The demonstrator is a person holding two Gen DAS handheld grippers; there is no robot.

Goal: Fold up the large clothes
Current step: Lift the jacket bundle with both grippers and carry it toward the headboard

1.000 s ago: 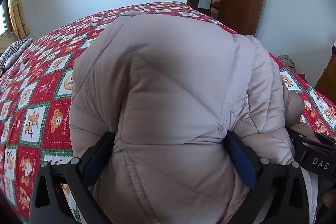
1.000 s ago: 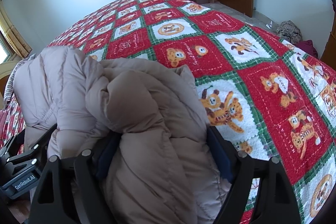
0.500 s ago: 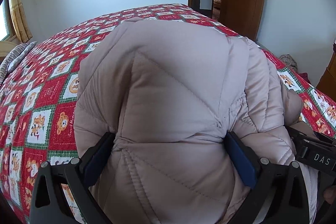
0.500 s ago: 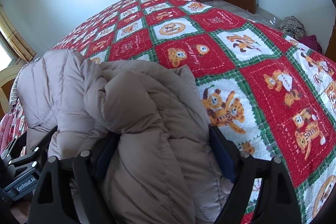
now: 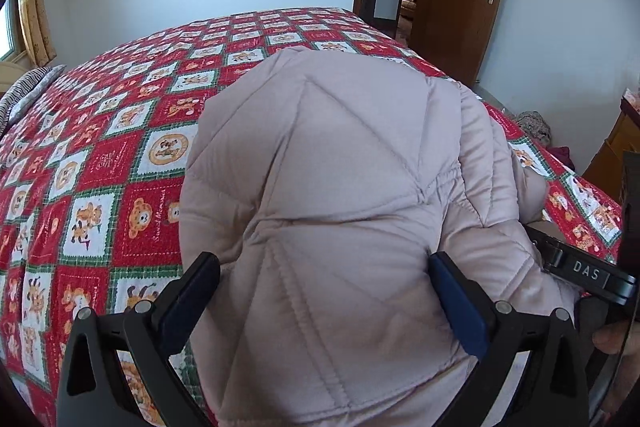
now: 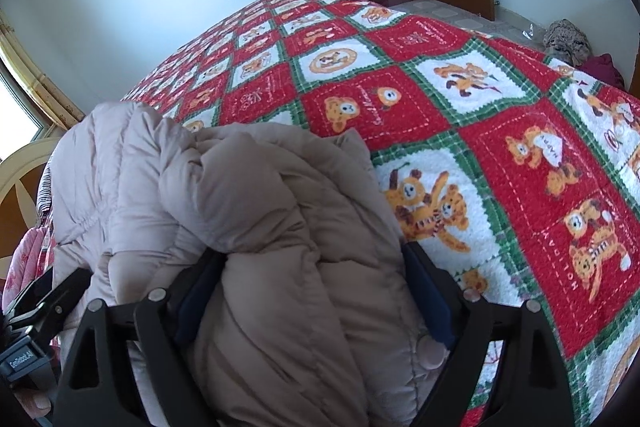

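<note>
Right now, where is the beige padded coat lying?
The padded coat lies bunched on the red patchwork bedspread at its near edge, filling the lower middle of both wrist views, between the fingers of each claw.

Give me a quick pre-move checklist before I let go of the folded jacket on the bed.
1. Puffer jacket bundled, lying on the bedspread: ok.
2. Right gripper jaws opening, jacket bulk between them: ok.
3. Right pads clear of the fabric: not ok, they touch it on both sides.
4. Left gripper released: not ok, the jacket fills its jaws.
5. Bedspread beyond the jacket free for a retreat: ok.
6. Fold neat underneath: cannot tell, hidden by the bulk.
</note>
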